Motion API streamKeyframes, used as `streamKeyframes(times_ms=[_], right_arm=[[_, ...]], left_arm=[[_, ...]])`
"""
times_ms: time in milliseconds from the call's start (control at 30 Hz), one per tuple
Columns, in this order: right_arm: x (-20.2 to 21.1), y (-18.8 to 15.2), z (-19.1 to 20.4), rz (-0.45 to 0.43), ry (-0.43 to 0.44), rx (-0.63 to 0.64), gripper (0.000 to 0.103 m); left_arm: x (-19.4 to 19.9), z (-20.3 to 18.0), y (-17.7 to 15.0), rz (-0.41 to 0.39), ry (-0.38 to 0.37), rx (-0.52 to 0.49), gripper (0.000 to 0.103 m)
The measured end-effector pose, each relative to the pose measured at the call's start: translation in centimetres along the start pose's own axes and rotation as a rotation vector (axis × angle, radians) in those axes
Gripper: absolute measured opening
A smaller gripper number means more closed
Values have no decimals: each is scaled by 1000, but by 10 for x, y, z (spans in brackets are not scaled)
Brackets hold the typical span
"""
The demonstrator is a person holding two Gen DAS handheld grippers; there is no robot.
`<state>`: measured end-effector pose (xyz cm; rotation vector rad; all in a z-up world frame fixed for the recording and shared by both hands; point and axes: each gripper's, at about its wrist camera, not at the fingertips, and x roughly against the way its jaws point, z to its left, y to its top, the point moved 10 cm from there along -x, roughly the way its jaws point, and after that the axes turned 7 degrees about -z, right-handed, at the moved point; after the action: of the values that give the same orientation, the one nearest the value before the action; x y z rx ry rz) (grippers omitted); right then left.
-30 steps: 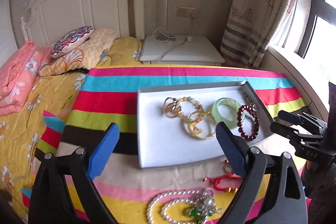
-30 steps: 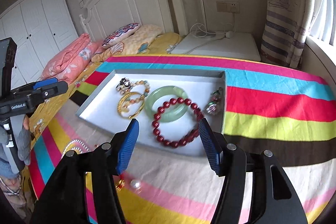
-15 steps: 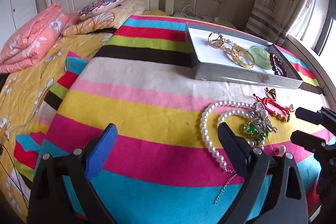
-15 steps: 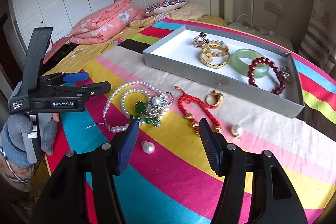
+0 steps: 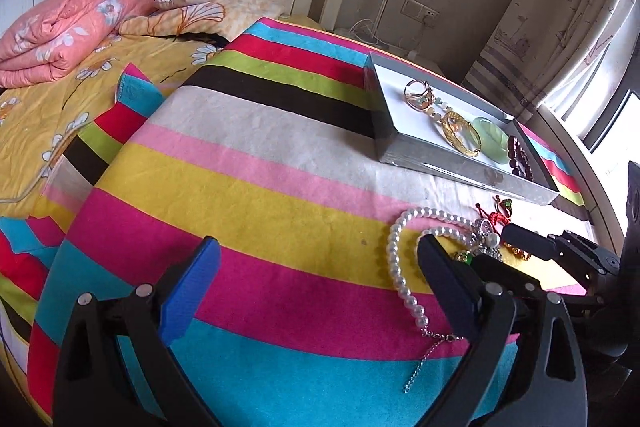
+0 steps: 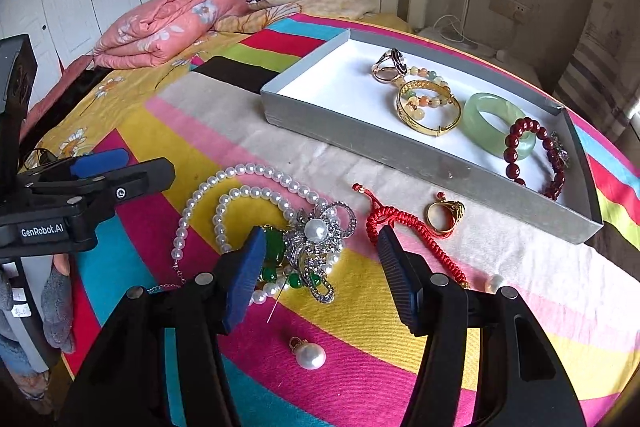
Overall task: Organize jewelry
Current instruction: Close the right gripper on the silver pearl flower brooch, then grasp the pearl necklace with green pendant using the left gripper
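Note:
A grey tray (image 6: 360, 143) holds a gold bangle (image 6: 428, 107), a green jade bangle (image 6: 496, 125), a dark red bead bracelet (image 6: 528, 155) and a ring. Loose on the striped cloth in front of it lie a pearl necklace (image 6: 240, 171), a crystal brooch (image 6: 320, 231), a red cord bracelet (image 6: 400, 219), a gold ring (image 6: 444, 215) and a pearl earring (image 6: 310, 355). My right gripper (image 6: 320, 239) hovers over the brooch, jaws closing, pads not touching it. My left gripper (image 5: 318, 251) is left of the necklace (image 5: 394, 251), jaws opening over bare cloth.
A small loose pearl (image 6: 494, 283) lies right of the red cord. A folded pink quilt (image 6: 160, 23) and pillows sit by the white headboard at the back left. The cloth drops off at its near and left edges. A gloved hand (image 6: 56, 303) holds the left gripper.
Both grippers have pulled back from over the tray to the loose jewelry nearer the cloth's front. The right one now sits low over the brooch, and the left one's jaws look slightly wider.

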<state>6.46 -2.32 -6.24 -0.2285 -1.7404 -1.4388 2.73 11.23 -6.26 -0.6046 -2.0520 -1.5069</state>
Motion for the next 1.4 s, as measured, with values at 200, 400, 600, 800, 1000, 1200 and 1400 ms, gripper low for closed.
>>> streamKeyframes(times_ms=[200,400,600,800,1000,1200,1400], right_arm=[[-1,2,10,-8,13,36,34],[19,0,10,-62,16,43,32],[55,1,-9,-128,24,-2,32],[72,-14,-41,-138,25,-95,32],[71,-30,-59,-127,37,-157,32],[71,-34,-60,-130,55,-169,32],[67,-35,-60,-123,65,-174,32]], left_arm=[[-1,0,-1,8,-16,8,98],[-2,0,-2,14,-21,14,98],[-3,-2,-4,18,-33,2,98],[8,-33,-11,20,-91,-149,98],[21,-77,-34,20,-126,-357,96],[15,-106,-58,77,-140,-497,73],[7,-108,-67,117,-167,-517,65]])
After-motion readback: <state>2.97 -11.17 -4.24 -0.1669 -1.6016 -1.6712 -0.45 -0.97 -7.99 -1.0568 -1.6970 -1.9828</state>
